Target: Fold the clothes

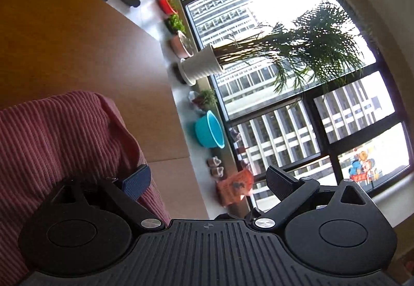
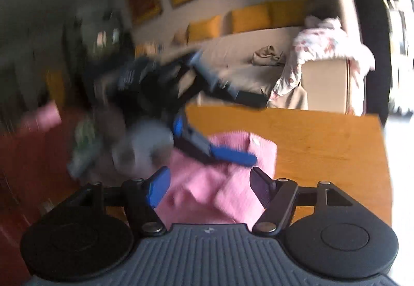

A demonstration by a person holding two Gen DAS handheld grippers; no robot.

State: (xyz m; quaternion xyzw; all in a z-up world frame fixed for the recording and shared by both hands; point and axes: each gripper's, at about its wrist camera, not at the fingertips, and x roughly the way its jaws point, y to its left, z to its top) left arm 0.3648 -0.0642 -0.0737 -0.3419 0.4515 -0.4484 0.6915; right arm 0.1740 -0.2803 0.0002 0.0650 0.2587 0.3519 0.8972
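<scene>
Both grippers, left gripper (image 1: 208, 181) and right gripper (image 2: 209, 189), stand spread over the pink garment (image 2: 225, 182), pinching nothing; likely mid-fold, regripping an edge next.

left gripper (image 1: 207, 180) open, right gripper (image 2: 209, 187) open

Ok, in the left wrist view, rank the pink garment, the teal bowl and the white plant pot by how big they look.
1. pink garment, largest, though it lies nearest the camera
2. white plant pot
3. teal bowl, close to the pot, so those two are unsure
</scene>
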